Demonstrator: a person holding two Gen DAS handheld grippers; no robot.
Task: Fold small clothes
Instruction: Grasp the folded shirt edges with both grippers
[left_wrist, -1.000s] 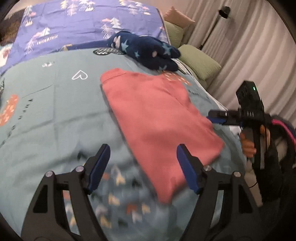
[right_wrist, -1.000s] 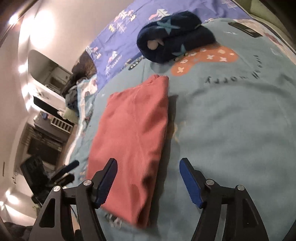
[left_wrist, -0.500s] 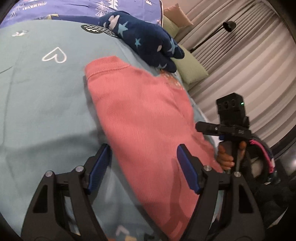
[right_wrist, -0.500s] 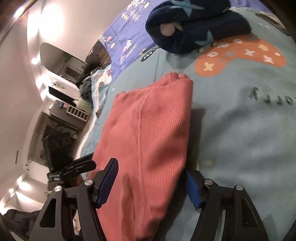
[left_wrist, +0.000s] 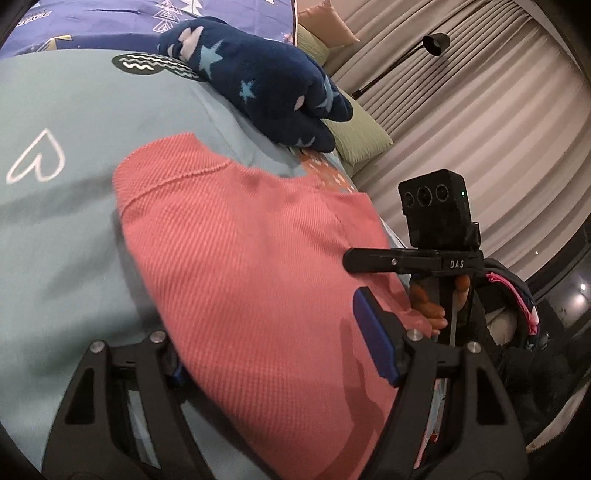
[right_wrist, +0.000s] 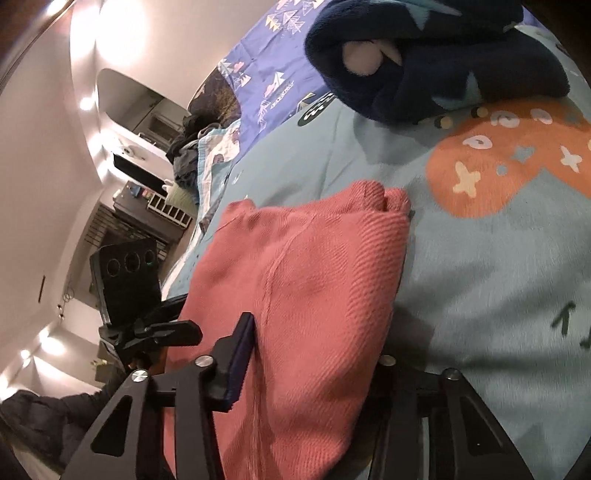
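A folded pink ribbed garment (left_wrist: 251, 258) lies on the light-blue bedspread (left_wrist: 55, 221). My left gripper (left_wrist: 273, 350) is open, its two fingers astride the garment's near end; the left pad is hidden under the cloth's edge. In the right wrist view the same garment (right_wrist: 314, 295) fills the gap of my right gripper (right_wrist: 317, 365), which is open, one finger on each side of the folded stack; the right pad is hidden by the cloth. The right gripper shows in the left wrist view (left_wrist: 373, 258) at the garment's far side.
A navy star-patterned bundle (left_wrist: 258, 85) lies beyond the garment, also in the right wrist view (right_wrist: 424, 62). Green pillows (left_wrist: 358, 136), curtains (left_wrist: 480, 129) and a floor lamp (left_wrist: 436, 42) stand beyond the bed edge. A purple sheet (right_wrist: 269, 74) covers the far part of the bed.
Both grippers have moved forward and low onto the pink garment, so its ends now sit between their open fingers. The garment has not visibly shifted.
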